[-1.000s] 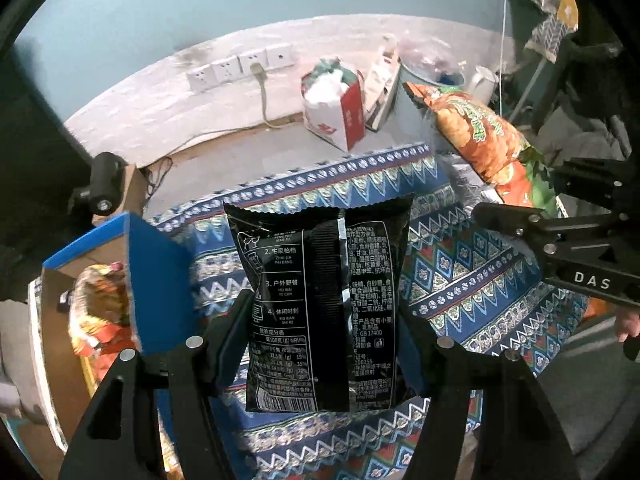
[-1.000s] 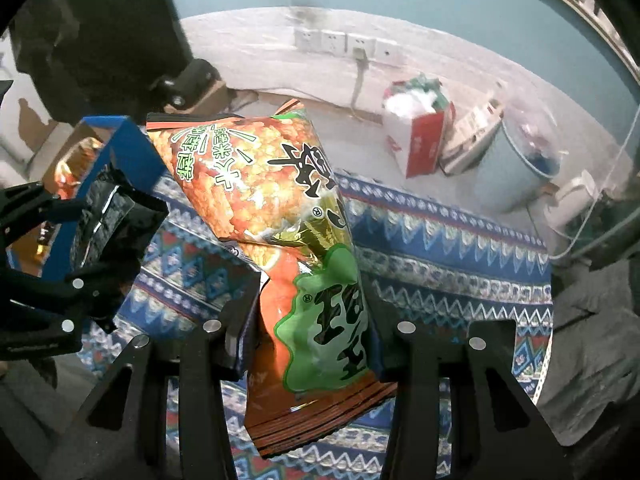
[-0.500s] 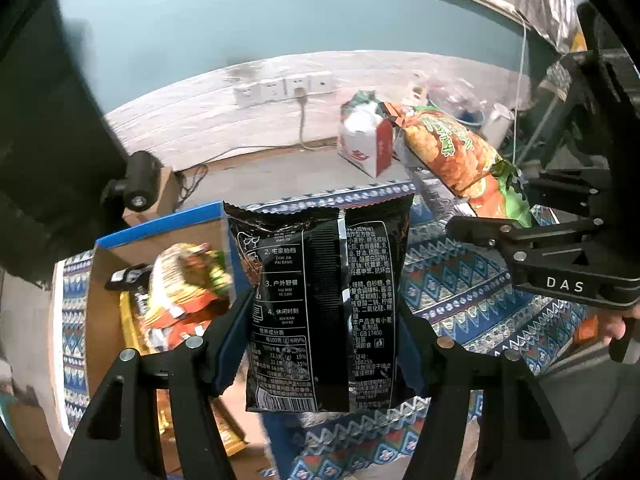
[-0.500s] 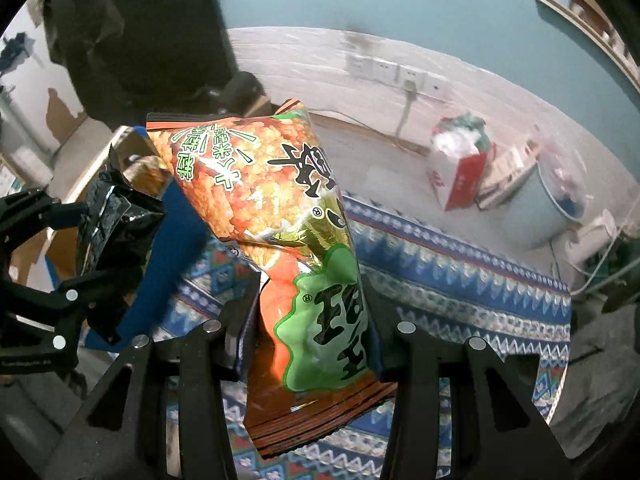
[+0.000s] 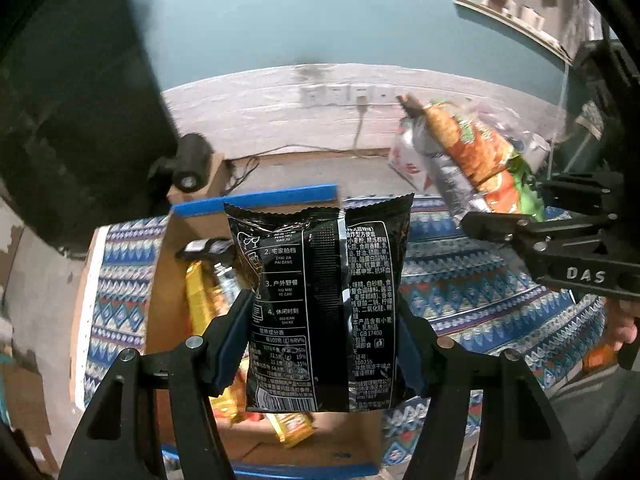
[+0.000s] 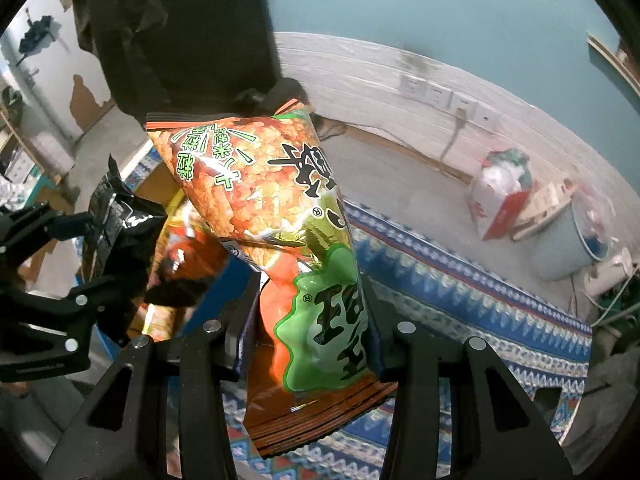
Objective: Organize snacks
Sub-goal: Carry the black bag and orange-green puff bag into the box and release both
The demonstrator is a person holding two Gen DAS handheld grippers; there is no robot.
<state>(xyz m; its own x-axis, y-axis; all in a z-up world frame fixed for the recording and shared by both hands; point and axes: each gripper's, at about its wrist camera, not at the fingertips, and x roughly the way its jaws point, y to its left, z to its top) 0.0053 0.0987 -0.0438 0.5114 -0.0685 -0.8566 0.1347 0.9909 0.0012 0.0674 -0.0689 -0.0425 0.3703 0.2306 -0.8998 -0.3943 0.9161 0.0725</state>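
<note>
My left gripper (image 5: 324, 320) is shut on a black snack bag (image 5: 320, 296) and holds it upright above an open cardboard box with blue edges (image 5: 256, 200) that contains yellow and orange snack packs (image 5: 204, 300). My right gripper (image 6: 312, 304) is shut on an orange and green snack bag (image 6: 280, 208), held in the air just right of the box. That bag also shows in the left wrist view (image 5: 476, 160), and the black bag shows at the left of the right wrist view (image 6: 116, 224).
A blue patterned cloth (image 5: 472, 280) covers the table under the box. Beyond the table's far edge are a red and white bag (image 6: 500, 196), a blue bin (image 6: 568, 240), wall sockets (image 5: 348, 94) and a black camera (image 5: 188, 164).
Both grippers have swung left with their bags. The box has come from the left edge to sit under the black bag. The orange bag has moved closer to the box.
</note>
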